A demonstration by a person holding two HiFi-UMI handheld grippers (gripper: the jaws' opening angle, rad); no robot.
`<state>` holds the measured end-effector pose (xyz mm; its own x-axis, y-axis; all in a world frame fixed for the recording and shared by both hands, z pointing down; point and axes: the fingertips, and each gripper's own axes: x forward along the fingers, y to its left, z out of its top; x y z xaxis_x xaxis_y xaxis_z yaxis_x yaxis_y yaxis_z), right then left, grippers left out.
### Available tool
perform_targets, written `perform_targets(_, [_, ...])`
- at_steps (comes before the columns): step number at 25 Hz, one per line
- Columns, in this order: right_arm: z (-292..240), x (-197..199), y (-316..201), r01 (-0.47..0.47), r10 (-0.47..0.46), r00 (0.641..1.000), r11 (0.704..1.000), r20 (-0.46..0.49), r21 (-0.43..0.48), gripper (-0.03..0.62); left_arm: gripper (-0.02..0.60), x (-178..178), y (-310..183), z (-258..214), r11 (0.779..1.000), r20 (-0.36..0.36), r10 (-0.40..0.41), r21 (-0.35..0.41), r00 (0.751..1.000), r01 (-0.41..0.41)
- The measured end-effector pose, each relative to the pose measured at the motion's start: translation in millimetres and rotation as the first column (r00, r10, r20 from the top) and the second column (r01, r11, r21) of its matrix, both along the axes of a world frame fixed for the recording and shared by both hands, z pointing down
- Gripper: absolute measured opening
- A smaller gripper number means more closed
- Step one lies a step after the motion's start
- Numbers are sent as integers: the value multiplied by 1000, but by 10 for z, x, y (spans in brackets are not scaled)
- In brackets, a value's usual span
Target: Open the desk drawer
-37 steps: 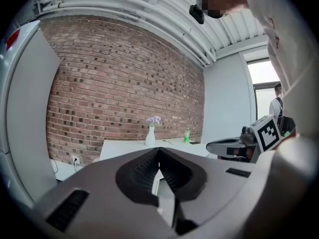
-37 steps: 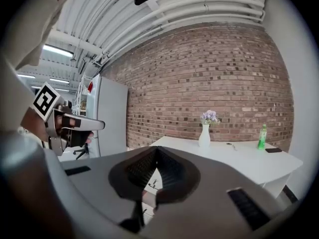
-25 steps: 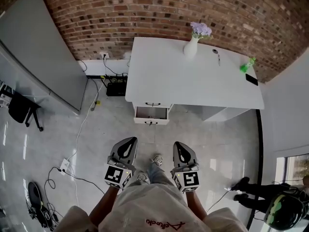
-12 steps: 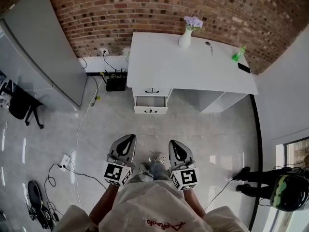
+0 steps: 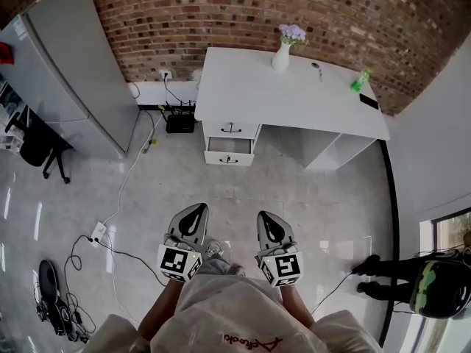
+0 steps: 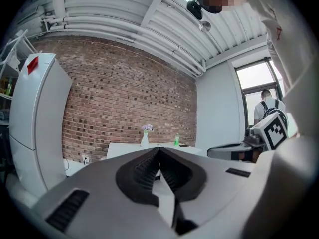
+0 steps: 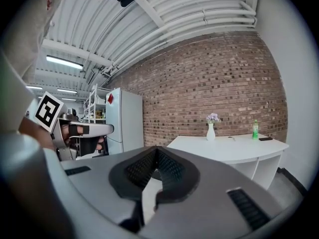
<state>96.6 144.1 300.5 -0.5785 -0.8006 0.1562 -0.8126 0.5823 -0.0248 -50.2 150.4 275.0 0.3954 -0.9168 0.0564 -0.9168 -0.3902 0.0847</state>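
The fridge [image 5: 73,72] fills the upper left. The desk [image 5: 294,98] sits top centre against the brick wall, with its lower drawer [image 5: 229,147] standing partly out under the desk's left end. The left gripper [image 5: 196,210] and right gripper [image 5: 263,218] hang low centre, jaws closed on nothing, well apart from the drawer. A hard tug might rock the vase [image 5: 280,56].

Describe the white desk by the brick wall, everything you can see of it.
The white desk has a smooth, wide top and stands against the brick wall. At its left end are two drawers with dark handles: the upper drawer shut, the lower drawer pulled out. A white vase of purple flowers, a green bottle and a dark flat item rest on it.
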Motion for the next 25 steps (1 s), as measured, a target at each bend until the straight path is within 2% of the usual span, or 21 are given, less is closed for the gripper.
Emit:
perform_targets(10, [42, 378, 659, 4, -4, 1000, 1000, 17, 3, 17, 12, 448, 766, 27, 1000, -4, -17, 0, 1000, 17])
perform_targets(25, [-23, 577, 1004, 7, -7, 1000, 1000, 10, 31, 17, 12, 677, 1144, 19, 1000, 5, -25, 16, 1000, 25])
